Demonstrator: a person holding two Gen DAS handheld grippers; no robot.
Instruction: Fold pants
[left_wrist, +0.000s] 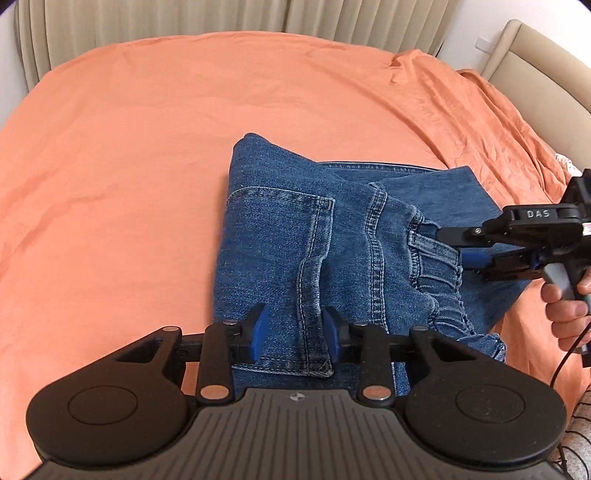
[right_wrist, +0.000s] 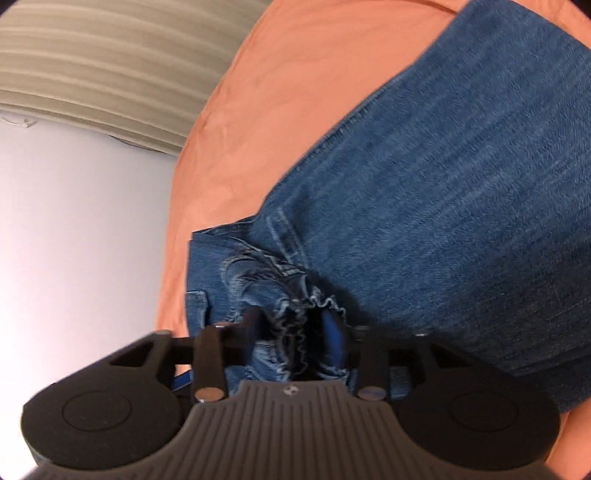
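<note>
Two grippers work over a pair of blue jeans (left_wrist: 332, 236) lying partly folded on an orange bedsheet (left_wrist: 129, 166). In the left wrist view, the left gripper (left_wrist: 295, 332) sits low over the near edge of the denim, its blue pads (left_wrist: 260, 332) standing apart on either side of the back pocket (left_wrist: 280, 236); cloth lies between them, but the pads do not look pressed onto it. At the right of that same view the right gripper (left_wrist: 461, 247) reaches in at the gathered waistband (left_wrist: 439, 266), by a belt loop, with a person's hand (left_wrist: 565, 306) wrapped around its grey handle. From the right wrist view, which is blurred, the right gripper (right_wrist: 295, 332) has bunched, ruffled waistband (right_wrist: 295, 325) cloth between its fingers; whether the pads actually clamp that cloth I cannot tell. Beyond it, a broad flat panel of the jeans (right_wrist: 461, 184) runs up and to the right across the sheet (right_wrist: 295, 92). A padded beige headboard (left_wrist: 546, 66) and pale ribbed curtains (left_wrist: 147, 18) border the bed at the far side.
</note>
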